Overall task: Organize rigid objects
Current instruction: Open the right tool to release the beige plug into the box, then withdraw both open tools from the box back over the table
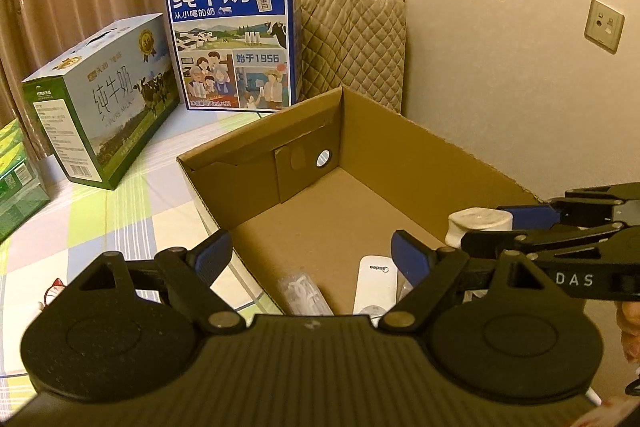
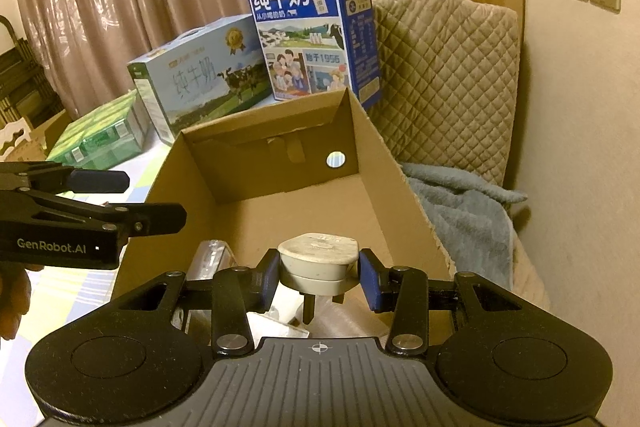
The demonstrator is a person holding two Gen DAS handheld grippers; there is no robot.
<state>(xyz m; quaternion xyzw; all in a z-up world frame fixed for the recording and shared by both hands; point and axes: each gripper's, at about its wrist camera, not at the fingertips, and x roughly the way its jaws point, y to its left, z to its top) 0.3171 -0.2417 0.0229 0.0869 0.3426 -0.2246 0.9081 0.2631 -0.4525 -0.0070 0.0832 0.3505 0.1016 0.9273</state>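
Now the right tool [image 2: 318,273] clamps the white plug adapter [image 2: 318,259] above the cardboard box [image 2: 400,187].

We see a white plug adapter [image 2: 318,261] with dark prongs pointing down, pinched between the blue pads of the right tongs [image 2: 319,273] above the near end of an open cardboard box [image 1: 400,155]. On the box floor, at six o'clock in the left wrist view, lie a white remote [image 1: 376,285] with its printed face up and, just beside it at its nine o'clock, a clear plastic-wrapped item [image 1: 304,293]. The far end of the box is bare cardboard with a round hole.
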